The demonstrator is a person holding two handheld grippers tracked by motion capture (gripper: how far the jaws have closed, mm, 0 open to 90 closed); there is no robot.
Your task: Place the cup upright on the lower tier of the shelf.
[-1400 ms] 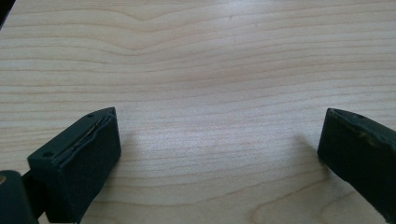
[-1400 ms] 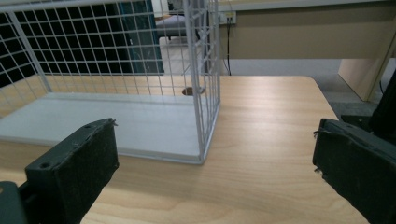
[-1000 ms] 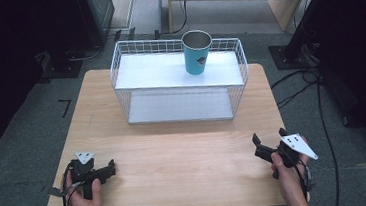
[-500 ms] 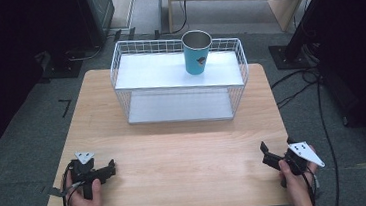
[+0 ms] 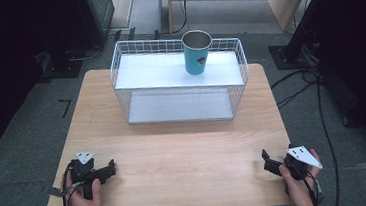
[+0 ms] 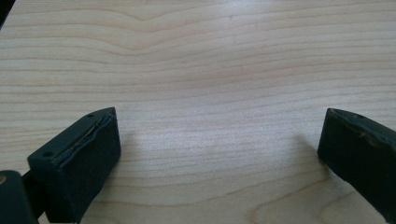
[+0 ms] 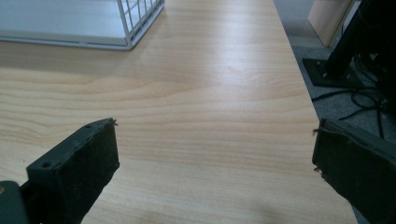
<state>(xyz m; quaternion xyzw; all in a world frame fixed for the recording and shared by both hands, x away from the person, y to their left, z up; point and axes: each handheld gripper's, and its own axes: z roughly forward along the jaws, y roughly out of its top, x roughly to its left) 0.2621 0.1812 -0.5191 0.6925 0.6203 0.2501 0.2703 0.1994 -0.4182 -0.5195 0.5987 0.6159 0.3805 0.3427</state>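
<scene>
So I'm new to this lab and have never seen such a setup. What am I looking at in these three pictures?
There is no robot arm: a person holds a hand-held gripper in each hand, the left gripper and the right gripper, both low over the near edge of a wooden table. The high view comes from a fixed camera above the table. The other two come from cameras riding on each gripper, looking along its two black jaws. Both pairs of jaws stand wide open, holding nothing. On the table stands a white wire rack with a teal cup upright on its upper shelf.
</scene>
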